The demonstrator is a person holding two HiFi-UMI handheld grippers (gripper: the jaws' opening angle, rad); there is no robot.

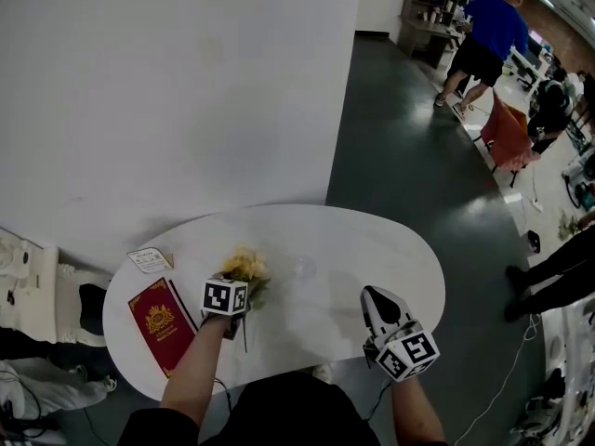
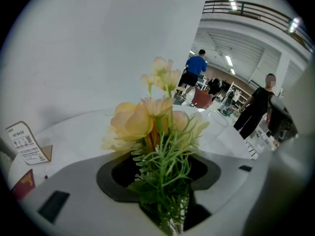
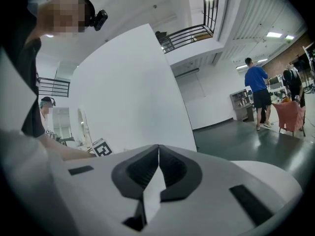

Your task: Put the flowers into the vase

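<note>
A: Left claw, state?

B: Clamped on the green stems of the artificial yellow-and-cream flower bunch. The blooms stick out ahead of the jaws. The bunch seems lifted off the white oval desk. Right claw has its jaws together on nothing and sits off to the side.

A: Risk?

B: The grip is on thin, springy foliage, not one firm stem, so the bunch could slip or twist on the way. The clear glass vase is faint and probably light. Stems catching its rim could tip it, and nothing steadies it.

A: Flowers relative to the claw?

B: Between the left jaws. The vase stands on the desk near the blooms, towards the right claw. The red booklet with gold emblem and the small white card lie left, out of the way.
</note>
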